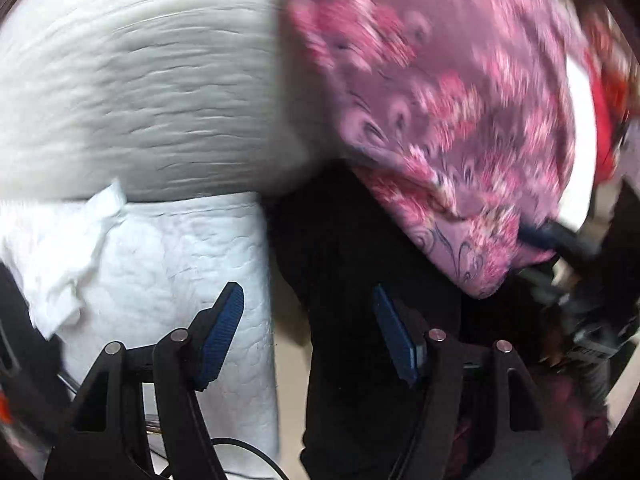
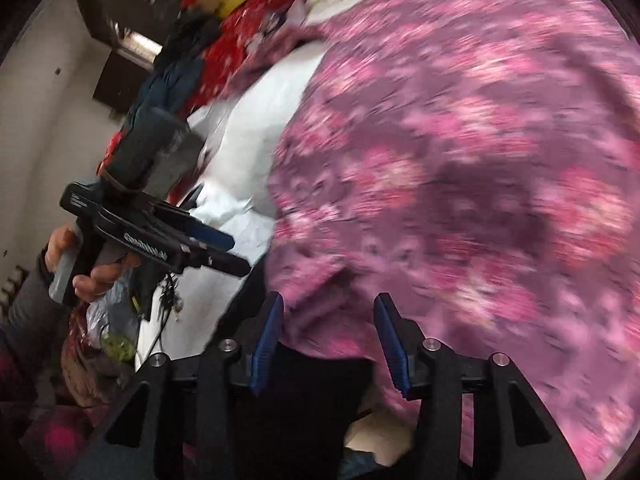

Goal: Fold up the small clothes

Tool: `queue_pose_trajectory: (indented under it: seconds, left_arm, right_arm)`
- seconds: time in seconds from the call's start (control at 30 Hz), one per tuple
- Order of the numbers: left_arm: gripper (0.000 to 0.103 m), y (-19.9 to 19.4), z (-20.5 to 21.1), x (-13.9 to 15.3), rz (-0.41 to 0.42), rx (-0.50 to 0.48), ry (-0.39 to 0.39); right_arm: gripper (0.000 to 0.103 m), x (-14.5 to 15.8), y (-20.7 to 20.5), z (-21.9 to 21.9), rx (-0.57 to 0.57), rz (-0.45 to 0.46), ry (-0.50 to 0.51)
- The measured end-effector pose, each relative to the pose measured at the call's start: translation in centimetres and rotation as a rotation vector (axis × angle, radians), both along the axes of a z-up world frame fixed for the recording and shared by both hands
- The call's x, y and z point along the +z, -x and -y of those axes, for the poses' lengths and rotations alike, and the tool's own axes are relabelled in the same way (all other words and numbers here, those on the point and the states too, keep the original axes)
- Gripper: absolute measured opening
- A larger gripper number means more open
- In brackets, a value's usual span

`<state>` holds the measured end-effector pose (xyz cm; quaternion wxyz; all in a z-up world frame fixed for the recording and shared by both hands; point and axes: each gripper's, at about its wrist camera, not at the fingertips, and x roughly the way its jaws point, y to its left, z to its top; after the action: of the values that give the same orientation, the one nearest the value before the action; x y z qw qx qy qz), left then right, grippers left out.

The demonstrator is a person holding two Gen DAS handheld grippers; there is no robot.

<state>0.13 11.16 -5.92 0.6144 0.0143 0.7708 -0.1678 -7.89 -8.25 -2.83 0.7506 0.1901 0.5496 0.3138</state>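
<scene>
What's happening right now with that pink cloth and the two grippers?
A person holds a gripper in each hand over a white quilted surface. The pink floral cloth lies spread across it, blurred by motion. The right gripper is open at the cloth's near edge, not pinching it. The left gripper is open too, with nothing between its fingers. No fold shows yet.

A pale wall [image 2: 48, 128] with dark furniture [image 2: 120, 20] stands behind a white quilted bed surface [image 1: 180, 248].
</scene>
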Motion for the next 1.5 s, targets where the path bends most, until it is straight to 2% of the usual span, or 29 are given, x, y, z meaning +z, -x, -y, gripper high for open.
queue_pose_trajectory:
  seconds: [0.03, 0.07, 0.1, 0.2, 0.23, 0.3, 0.37, 0.43, 0.47, 0.5, 0.6, 0.67, 0.73, 0.8, 0.83, 0.9, 0.97, 1.0, 1.03, 1.07, 1.13, 1.2, 1.3, 1.37, 1.4, 1.43, 1.47, 1.5]
  left_arm:
    - [0.067, -0.3, -1.0, 0.5, 0.008, 0.036, 0.034]
    - [0.067, -0.5, -1.8, 1.1, 0.015, 0.076, 0.08]
    - [0.067, -0.6, -2.4, 1.5, 0.021, 0.097, 0.108]
    - [0.067, -2.0, -3.9, 3.2, 0.061, 0.161, 0.198]
    - [0.067, -2.5, -3.7, 3.4, 0.069, 0.177, 0.213]
    - [0.067, -3.5, -3.8, 3.3, 0.066, 0.192, 0.24]
    - [0.067, -3.4, -3.2, 2.6, 0.048, 0.183, 0.255]
    - [0.067, -3.6, -2.5, 2.0, 0.028, 0.155, 0.259]
    - [0.067, -3.5, -2.0, 1.7, 0.022, 0.142, 0.251]
    - [0.067, -3.2, -1.1, 1.3, 0.02, 0.132, 0.246]
    - [0.067, -3.0, 0.1, 1.4, 0.052, 0.111, 0.227]
    - [0.067, -3.5, 1.3, 2.3, 0.12, 0.09, 0.21]
    - [0.067, -4.2, 2.4, 3.2, 0.178, 0.086, 0.215]
    - [0.067, -5.3, 4.1, 3.5, 0.218, 0.091, 0.231]
    - [0.067, -5.8, 5.0, 3.5, 0.233, 0.101, 0.231]
    - [0.067, -6.8, 6.8, 3.0, 0.229, 0.11, 0.244]
    - [0.067, -7.7, 8.6, 2.3, 0.221, 0.11, 0.235]
    - [0.067, -8.0, 9.0, 2.1, 0.227, 0.104, 0.221]
    - [0.067, -8.3, 9.6, 1.8, 0.243, 0.098, 0.2]
    - [0.067, -8.6, 10.0, 1.7, 0.271, 0.09, 0.176]
    - [0.067, -8.9, 10.3, 1.2, 0.322, 0.086, 0.113]
    - [0.067, -9.1, 10.2, 0.2, 0.339, 0.08, 0.062]
    - [0.067, -9.1, 10.4, 0.0, 0.348, 0.061, 0.047]
    - [0.067, -9.1, 10.8, 1.1, 0.354, 0.042, 0.083]
    - [0.067, -9.2, 11.0, 1.6, 0.361, 0.04, 0.104]
    - [0.067, -9.6, 11.3, 2.4, 0.377, 0.037, 0.122]
    - [0.067, -10.0, 11.7, 3.1, 0.397, 0.036, 0.131]
    - [0.067, -10.4, 12.1, 3.6, 0.412, 0.036, 0.136]
  right_arm:
    - [0.049, 0.0, -0.3, -0.9, 0.012, 0.008, -0.003]
    - [0.033, 0.1, -0.3, -1.6, 0.016, 0.026, 0.014]
    - [0.003, 0.6, -0.2, -2.4, 0.046, 0.056, 0.004]
    - [0.002, 2.7, 1.5, -6.1, 0.22, 0.138, -0.046]
    - [0.003, 3.3, 2.7, -8.3, 0.334, 0.16, -0.022]
    - [0.005, 3.6, 4.1, -10.8, 0.45, 0.186, 0.043]
    - [0.008, 3.9, 4.5, -11.1, 0.467, 0.188, 0.055]
    - [0.017, 4.4, 4.3, -9.6, 0.399, 0.191, 0.081]
    - [0.028, 4.7, 4.1, -8.5, 0.359, 0.188, 0.082]
    - [0.031, 5.2, 3.7, -6.6, 0.288, 0.19, 0.082]
    - [0.033, 5.9, 2.3, 2.4, -0.016, 0.185, 0.095]
    - [0.038, 5.7, 2.2, 9.5, -0.243, 0.182, 0.178]
    - [0.039, 4.5, 2.3, 17.6, -0.499, 0.136, 0.285]
    - [0.039, 2.9, 2.3, 23.3, -0.652, 0.075, 0.343]
    - [0.039, 2.0, 2.2, 24.9, -0.692, 0.045, 0.346]
    - [0.039, -0.5, 1.6, 26.7, -0.734, -0.009, 0.332]
    - [0.039, -0.9, 1.0, 26.4, -0.726, 0.049, 0.351]
    - [0.033, -0.7, 0.8, 25.8, -0.708, 0.088, 0.372]
    - [0.022, -0.6, 0.2, 24.9, -0.657, 0.121, 0.395]
    - [0.005, -0.4, -0.1, 24.3, -0.626, 0.135, 0.407]
    - [0.005, 0.4, -0.1, 24.2, -0.619, 0.187, 0.419]
    - [0.005, 1.0, 0.6, 25.6, -0.692, 0.223, 0.412]
    - [0.006, -1.3, -0.1, 26.9, -0.658, 0.118, 0.416]
    - [0.013, -0.7, -0.2, 27.2, -0.64, 0.138, 0.381]
    - [0.012, 0.0, -0.3, 28.3, -0.661, 0.14, 0.333]
    - [0.012, 0.9, -0.3, 30.0, -0.714, 0.16, 0.278]
    - [0.016, 1.8, -0.3, 32.1, -0.772, 0.177, 0.24]
    - [0.026, 2.5, -0.5, 35.2, -0.862, 0.186, 0.205]
